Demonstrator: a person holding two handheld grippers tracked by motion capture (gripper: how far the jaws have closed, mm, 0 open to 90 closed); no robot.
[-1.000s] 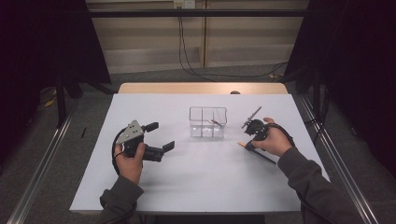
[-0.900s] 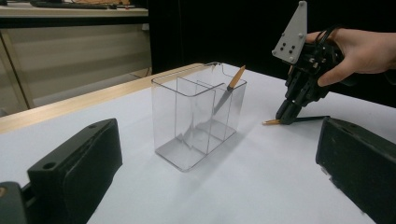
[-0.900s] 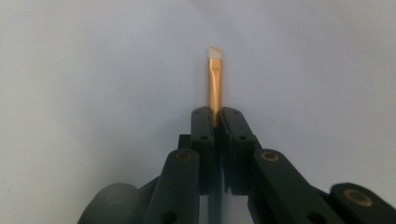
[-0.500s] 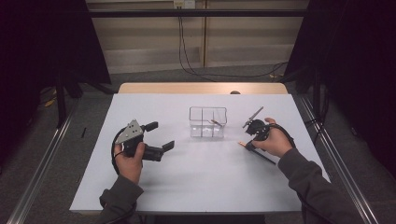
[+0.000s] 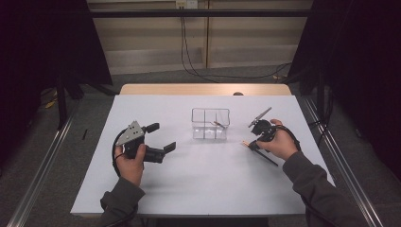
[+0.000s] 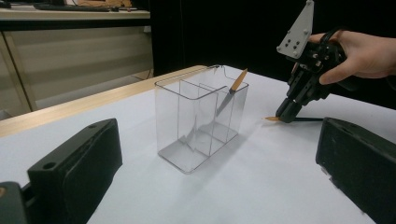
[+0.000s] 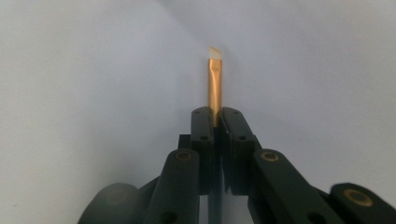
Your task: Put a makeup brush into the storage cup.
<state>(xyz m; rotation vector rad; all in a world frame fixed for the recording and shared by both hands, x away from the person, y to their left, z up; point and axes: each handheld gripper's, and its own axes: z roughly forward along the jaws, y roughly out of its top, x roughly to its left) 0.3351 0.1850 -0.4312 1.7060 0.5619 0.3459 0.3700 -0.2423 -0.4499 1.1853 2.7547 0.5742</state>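
One slim brush (image 7: 215, 77) is the thing in hand: a gold ferrule with a pale angled tip that pokes out ahead of the right claw (image 7: 215, 122), whose jaws are pressed together on the ferrule just behind the tip. In the high view the brush lies low over the white table (image 5: 198, 189), its dark handle running back past the person's right hand (image 5: 279, 142) toward the near right edge, while its gold end points left toward the container. From the left gripper view the same right claw (image 6: 286, 114) points down with its tips at the table surface, and the gold end shows beside them, on or just above the sheet; which, I cannot tell.

Just left of that claw, near the table's middle, stands a clear plastic organizer (image 5: 210, 124) with inner dividers. A second brush (image 6: 229, 93) leans inside one of its compartments on the side nearer the right claw, its tan end sticking up above the rim.

Well apart on the left side of the table, the left claw (image 5: 161, 138) is held in the person's left hand (image 5: 130, 158), its jaws spread wide with nothing between them and aimed toward the organizer. A grey three-cornered plate sits on top of each gripper.
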